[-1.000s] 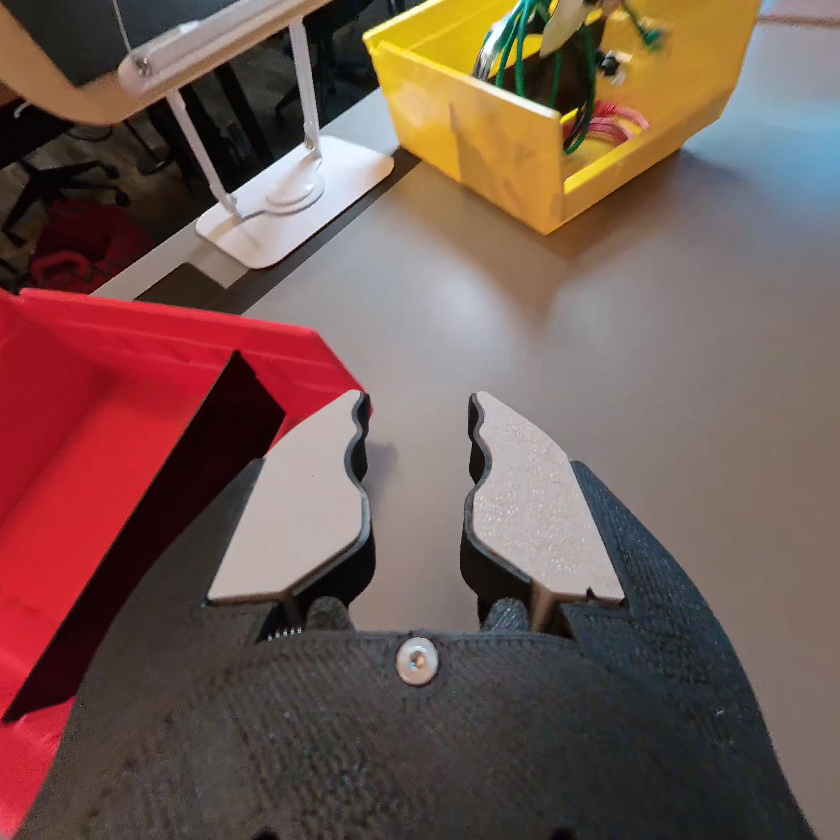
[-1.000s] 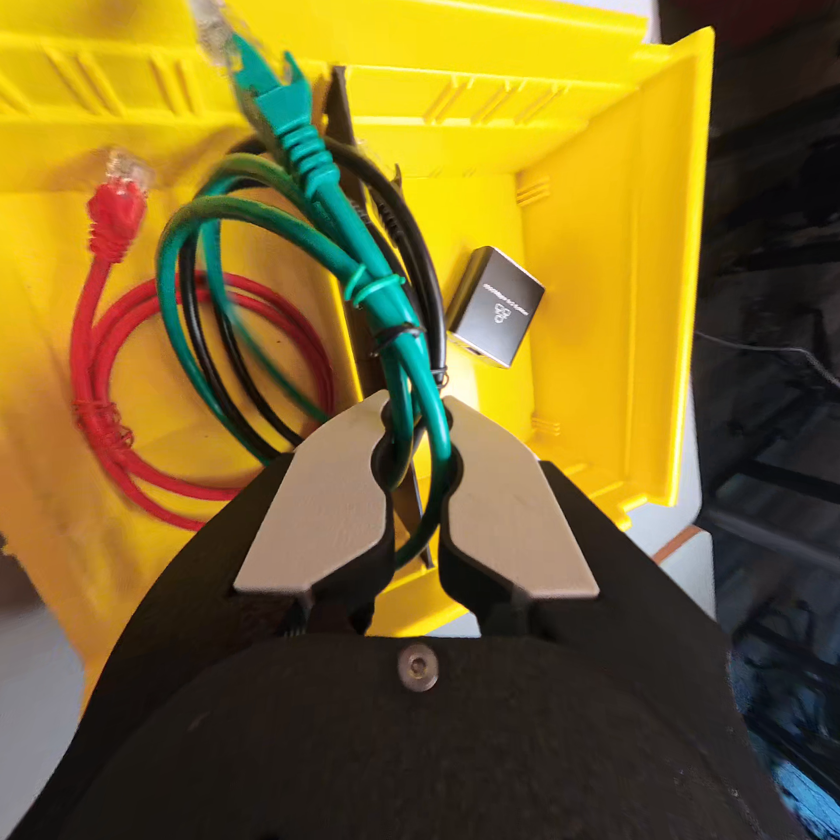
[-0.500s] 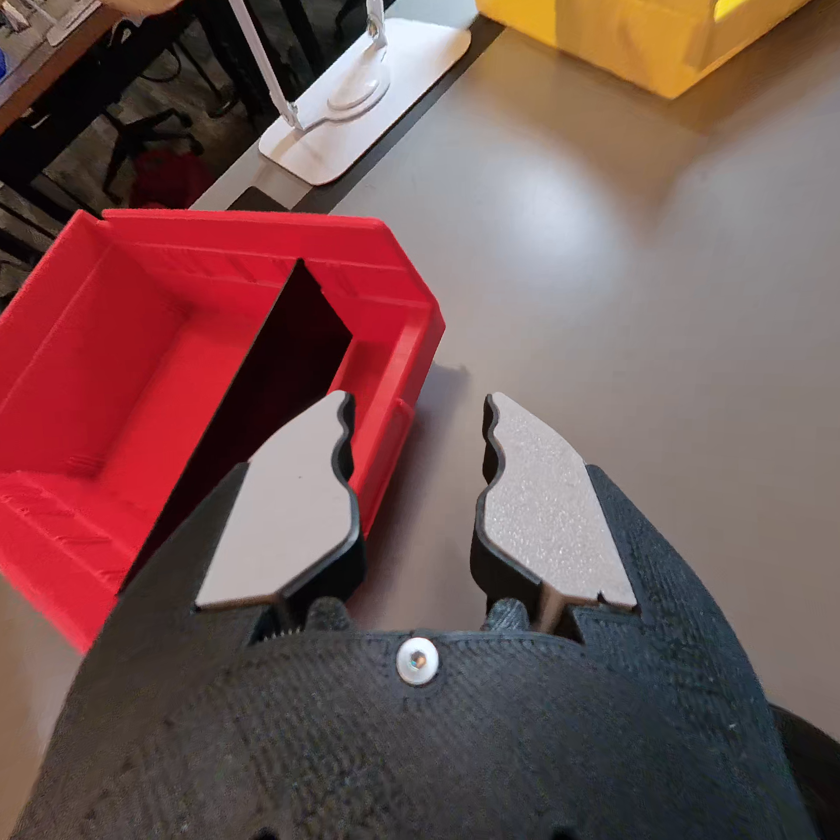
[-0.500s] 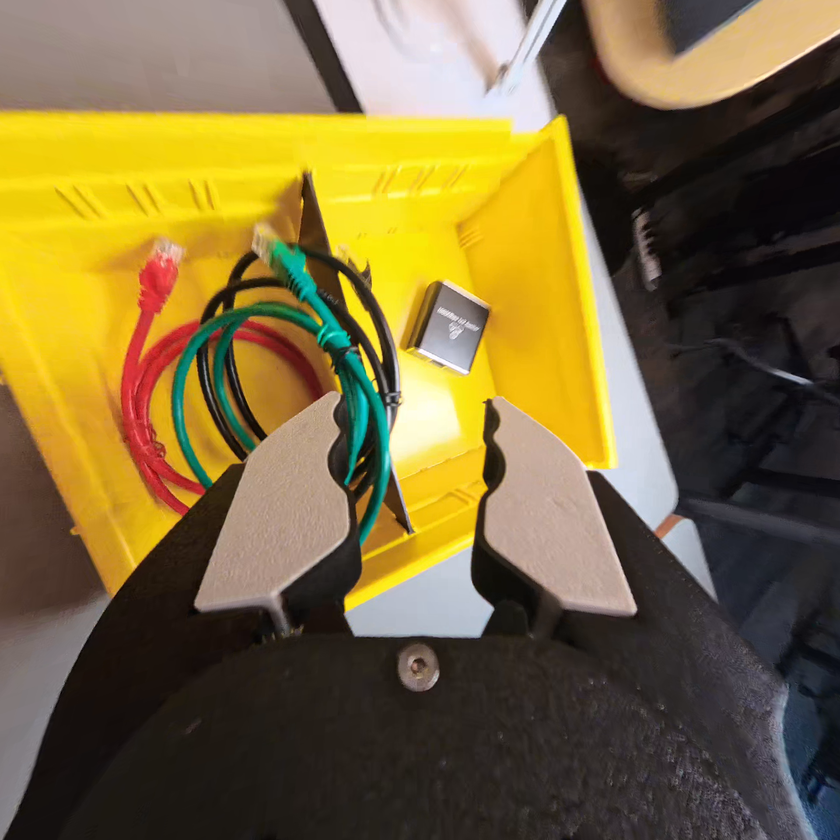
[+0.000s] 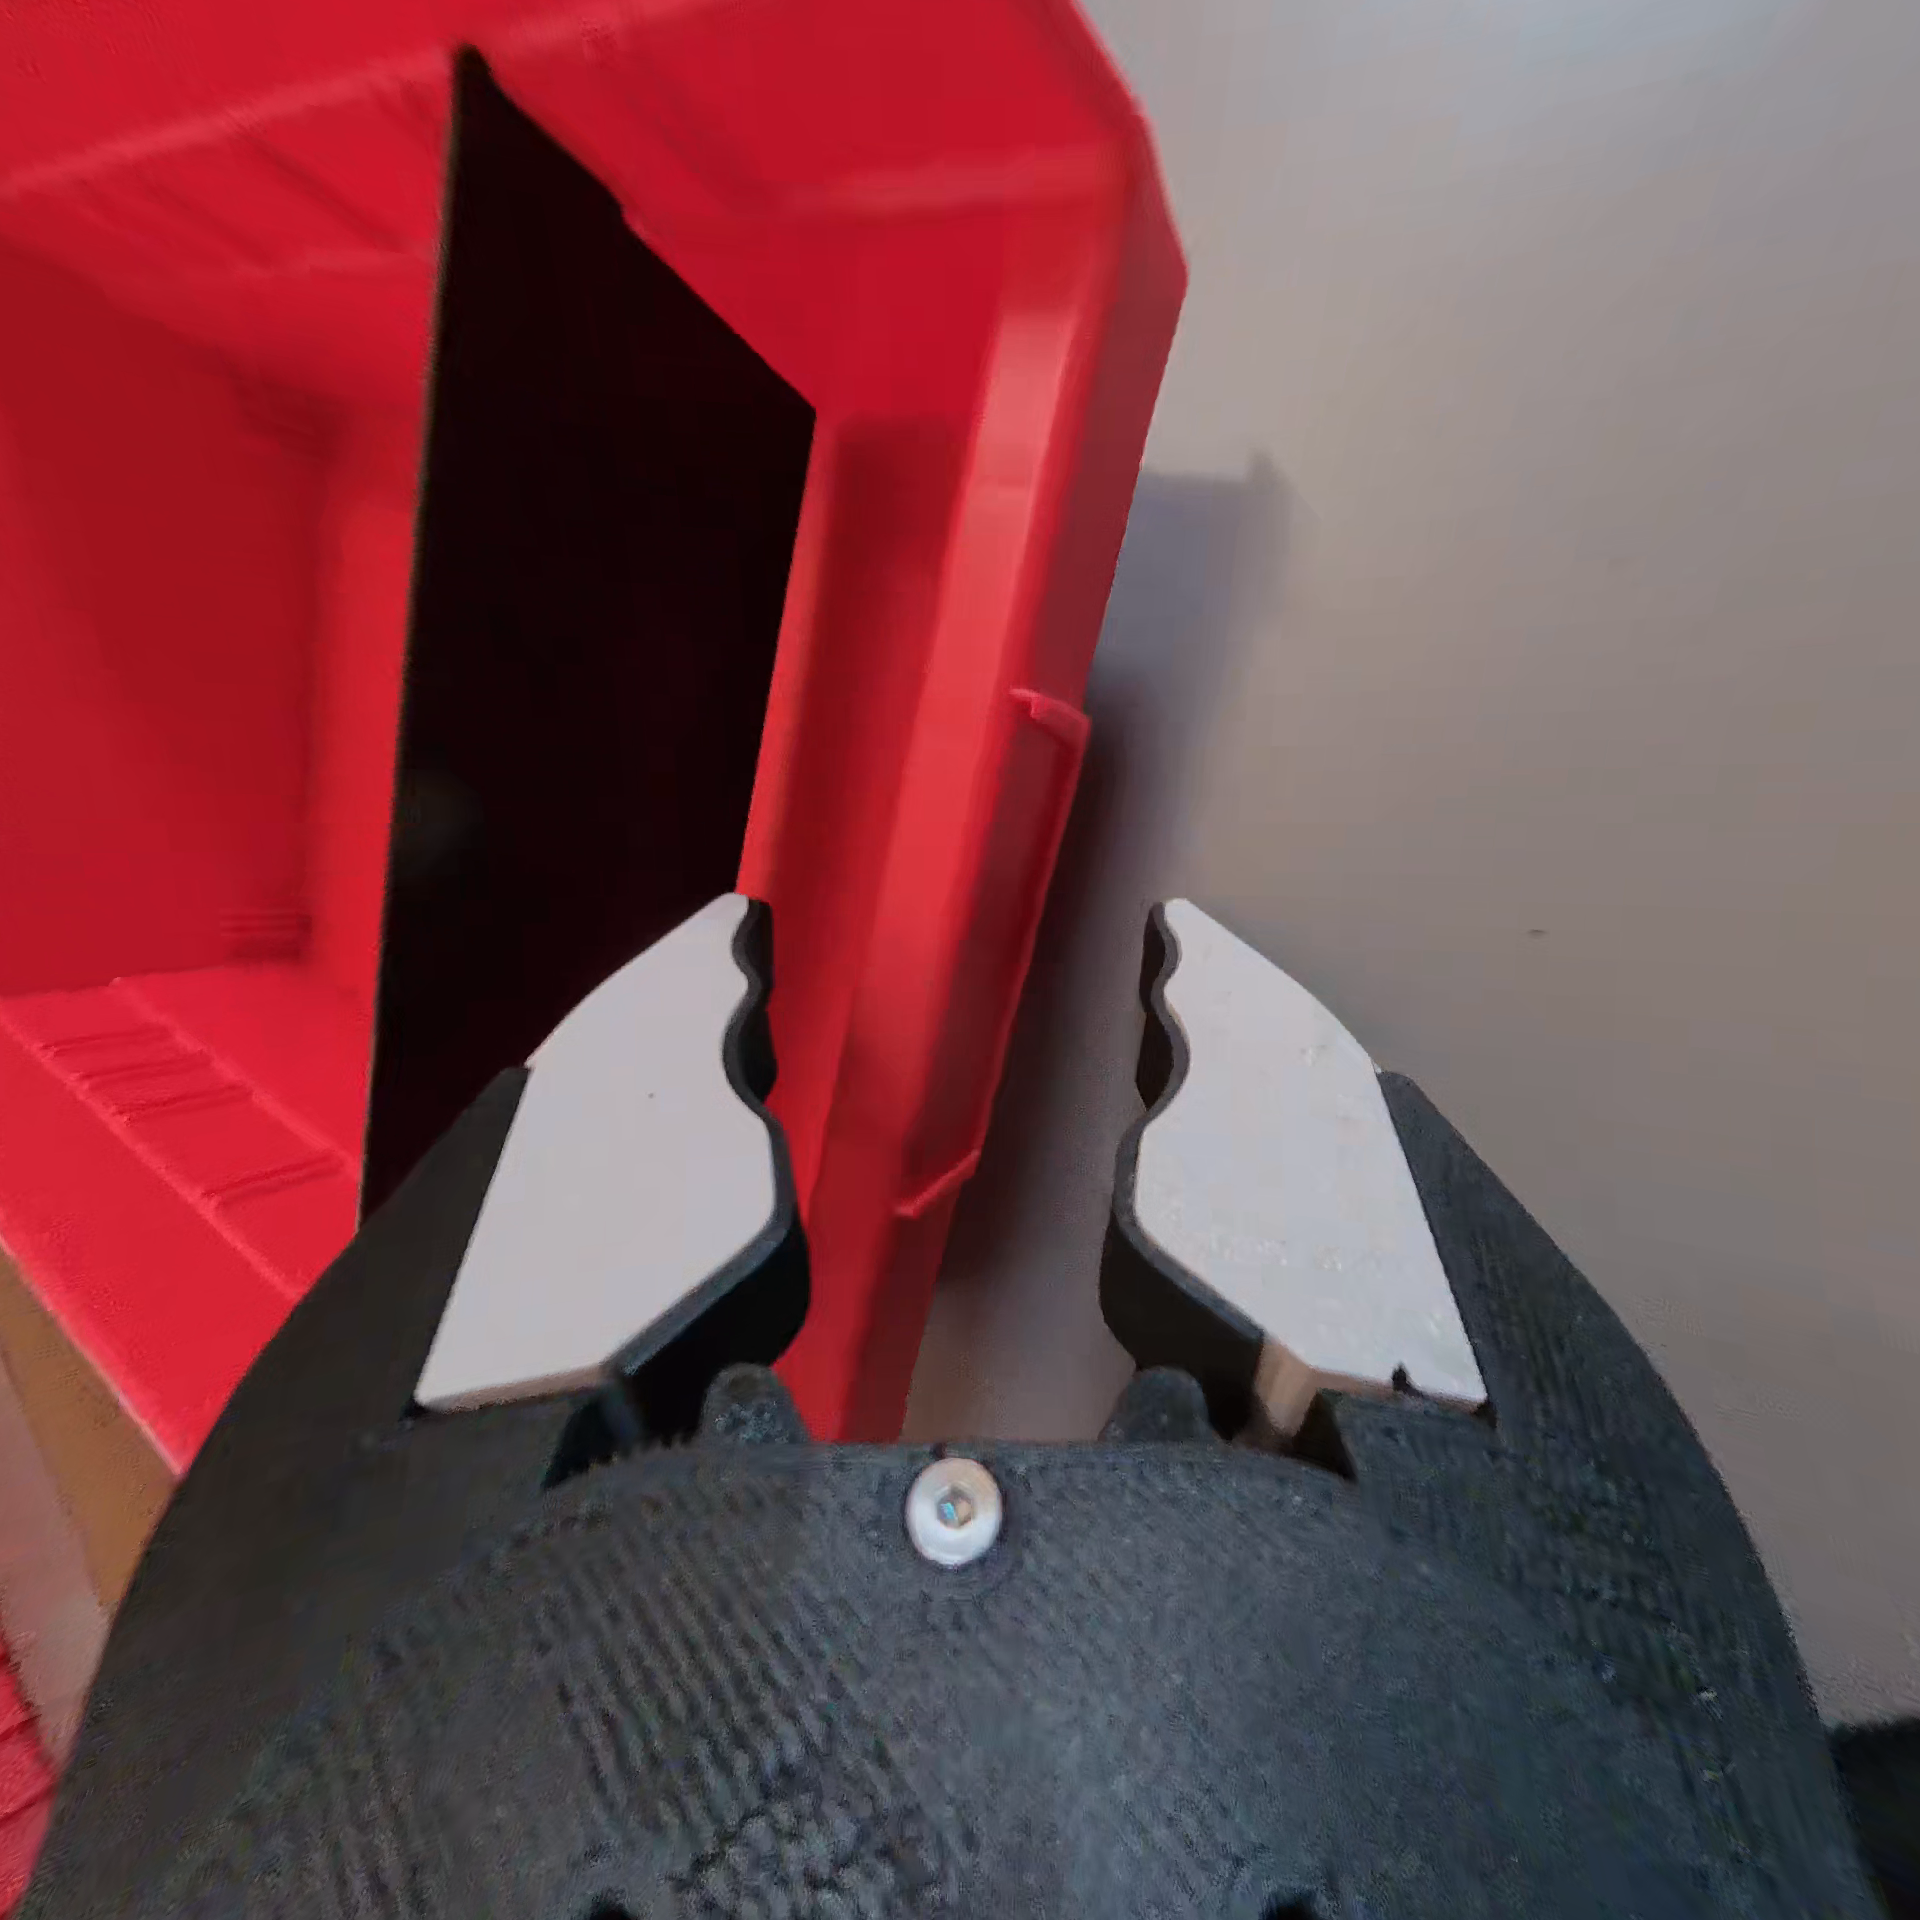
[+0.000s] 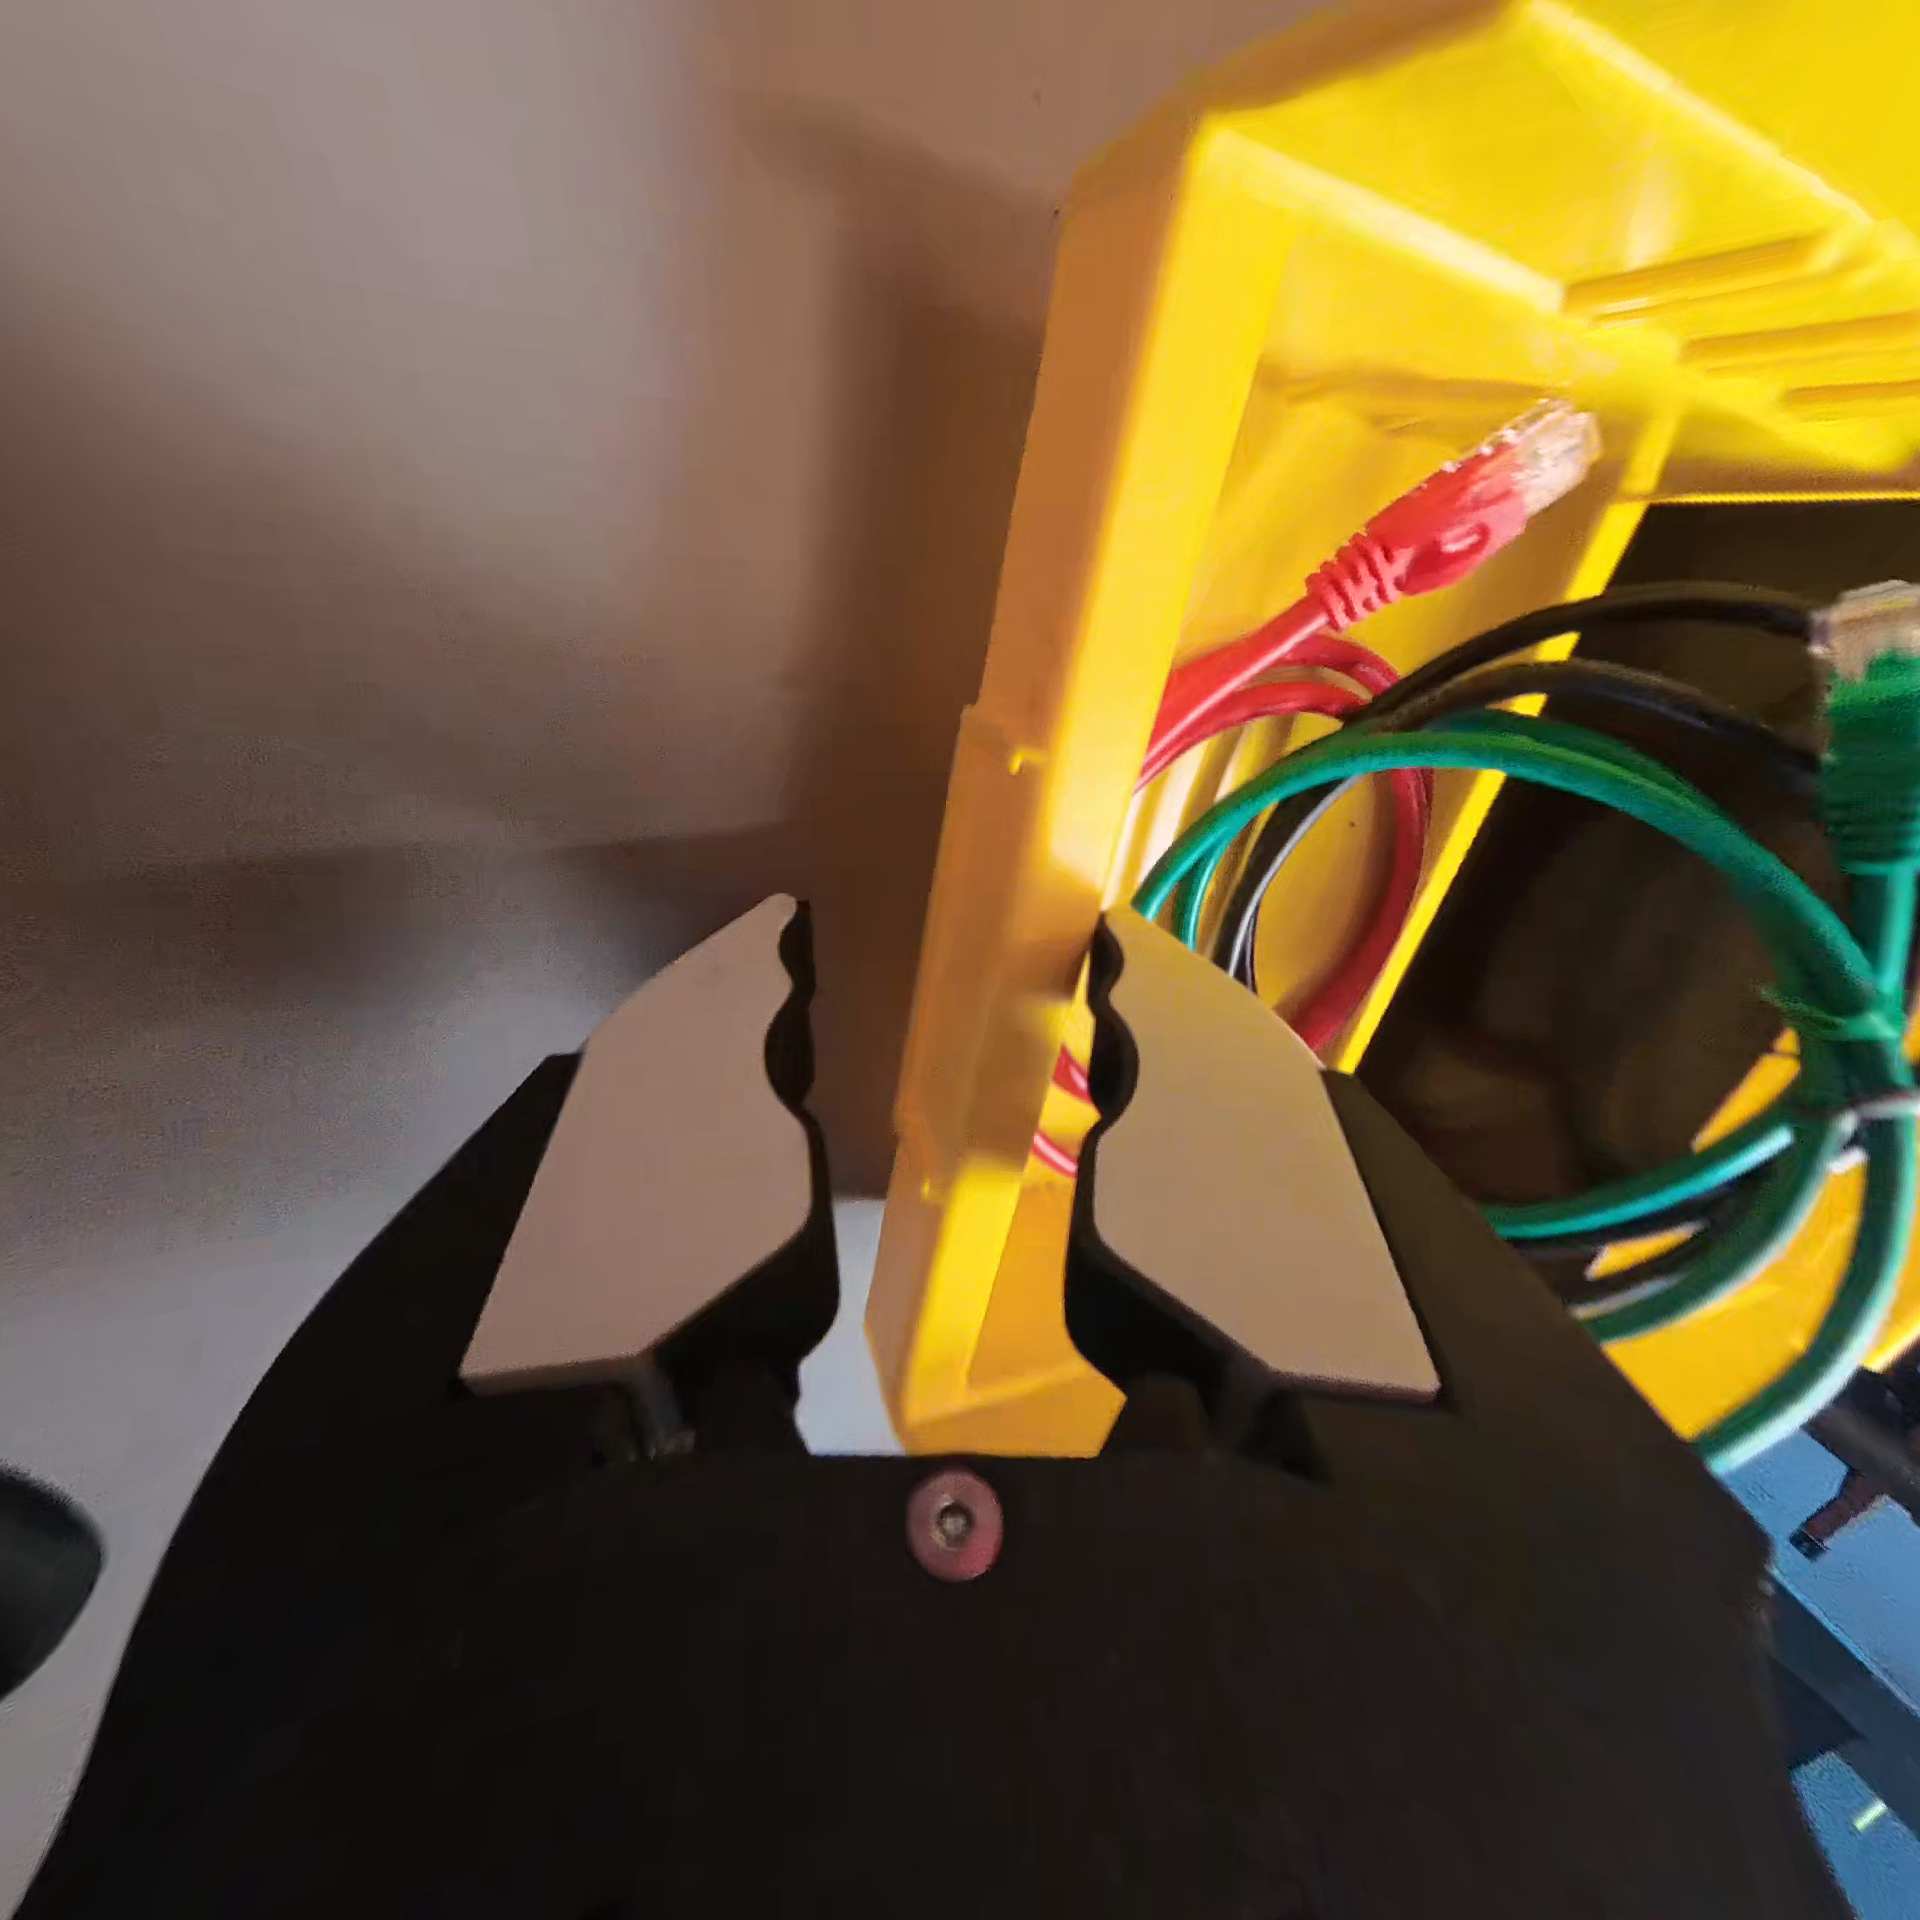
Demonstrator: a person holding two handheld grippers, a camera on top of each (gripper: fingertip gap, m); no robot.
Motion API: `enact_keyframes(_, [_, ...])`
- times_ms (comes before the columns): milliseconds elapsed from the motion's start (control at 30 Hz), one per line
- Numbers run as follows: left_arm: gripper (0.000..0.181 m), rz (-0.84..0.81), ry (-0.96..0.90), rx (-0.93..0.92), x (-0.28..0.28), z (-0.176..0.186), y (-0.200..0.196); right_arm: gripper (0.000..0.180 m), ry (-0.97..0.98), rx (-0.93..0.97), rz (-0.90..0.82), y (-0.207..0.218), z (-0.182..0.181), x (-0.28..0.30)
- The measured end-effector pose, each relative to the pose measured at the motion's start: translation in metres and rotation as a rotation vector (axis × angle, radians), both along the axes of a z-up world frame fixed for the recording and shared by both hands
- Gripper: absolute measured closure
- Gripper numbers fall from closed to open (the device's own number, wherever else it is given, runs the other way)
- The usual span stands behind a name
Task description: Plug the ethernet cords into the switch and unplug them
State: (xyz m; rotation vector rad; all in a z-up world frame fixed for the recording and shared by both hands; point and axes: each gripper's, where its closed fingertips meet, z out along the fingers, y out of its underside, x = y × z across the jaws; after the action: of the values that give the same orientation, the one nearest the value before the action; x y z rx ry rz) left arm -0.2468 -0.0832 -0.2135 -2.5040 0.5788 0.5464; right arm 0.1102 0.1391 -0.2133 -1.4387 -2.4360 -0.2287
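In the right wrist view, a coiled red ethernet cord [image 6: 1455, 520], a green cord [image 6: 1507, 758] and a black cord [image 6: 1610, 623] lie inside a yellow bin [image 6: 1122, 468]. My right gripper [image 6: 948, 914] is open and empty; its fingers straddle the bin's left side wall, the right finger inside beside the cords. The switch is not in view. In the left wrist view, my left gripper [image 5: 956, 914] is open and empty; it straddles the right side wall of an empty red bin [image 5: 935, 675], the left finger inside.
A black divider [image 5: 582, 623] stands upright in the red bin. A dark divider [image 6: 1610, 987] also stands in the yellow bin behind the cords. The grey-brown tabletop [image 5: 1558, 520] lies to the right of the red bin and to the left of the yellow bin [image 6: 416, 416]. Tip to tip, the grippers are about 40 cm apart.
My right gripper let go of the green cord, opened and moved to the yellow bin's left wall. My left gripper moved down and left onto the red bin's right wall and opened wider.
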Motion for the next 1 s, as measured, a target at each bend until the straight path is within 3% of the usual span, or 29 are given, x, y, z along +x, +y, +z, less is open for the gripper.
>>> enact_keyframes(67, [0.125,0.004,0.035,-0.019,-0.008,-0.005,0.006,0.151,0.014,0.013,-0.012,0.008,-0.008,-0.008])
enact_keyframes(167, [0.147,-0.044,-0.015,-0.058,-0.003,-0.010,0.011,0.151,0.039,0.011,0.011,0.007,-0.008,-0.014])
enact_keyframes(367, [0.149,-0.143,0.038,-0.007,0.010,-0.009,0.021,0.151,0.095,0.051,0.064,-0.016,-0.008,-0.007])
enact_keyframes(767, [0.147,-0.552,0.037,0.046,0.130,-0.007,0.043,0.151,0.245,0.181,0.135,-0.106,-0.004,0.030])
enact_keyframes(867, [0.143,-0.542,0.059,0.101,0.138,-0.004,0.063,0.146,0.423,0.142,0.084,-0.135,0.017,0.031])
enact_keyframes(1000, [0.122,-0.346,-0.017,0.225,0.138,0.012,0.073,0.146,0.820,-0.027,-0.114,-0.157,0.076,0.054])
